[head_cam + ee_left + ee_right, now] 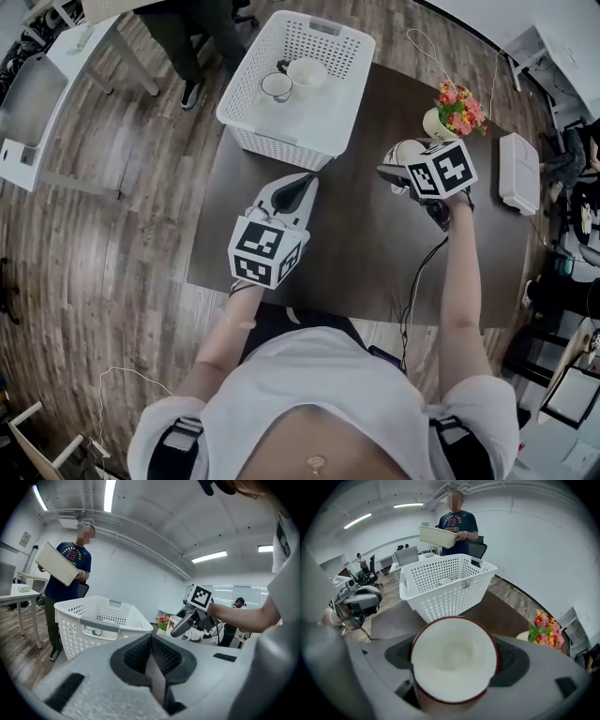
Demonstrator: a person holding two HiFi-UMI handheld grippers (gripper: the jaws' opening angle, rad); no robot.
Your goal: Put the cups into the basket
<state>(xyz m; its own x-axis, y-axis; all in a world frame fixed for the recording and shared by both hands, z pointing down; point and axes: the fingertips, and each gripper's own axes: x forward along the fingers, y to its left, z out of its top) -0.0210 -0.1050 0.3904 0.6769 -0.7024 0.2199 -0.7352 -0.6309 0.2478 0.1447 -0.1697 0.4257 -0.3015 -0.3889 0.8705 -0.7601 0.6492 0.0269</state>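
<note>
Cup (453, 660): white inside, red rim, clamped across its body in the right gripper (401, 174), above the desk (356, 244) toward the far right corner, beside the flower pot (455, 108). Judged rigid, light and smooth-glazed, liable to chip; the hold across the wall below the rim looks sound, and it should be set down gently.

Basket (272, 145): at the far left corner, with two cups (277, 86) (307, 73) inside.

Right forearm is extended and its gripper pitched steeply down. Left gripper (150, 654): jaws together, nothing between them, roughly level, pointing at the basket's near wall.
</note>
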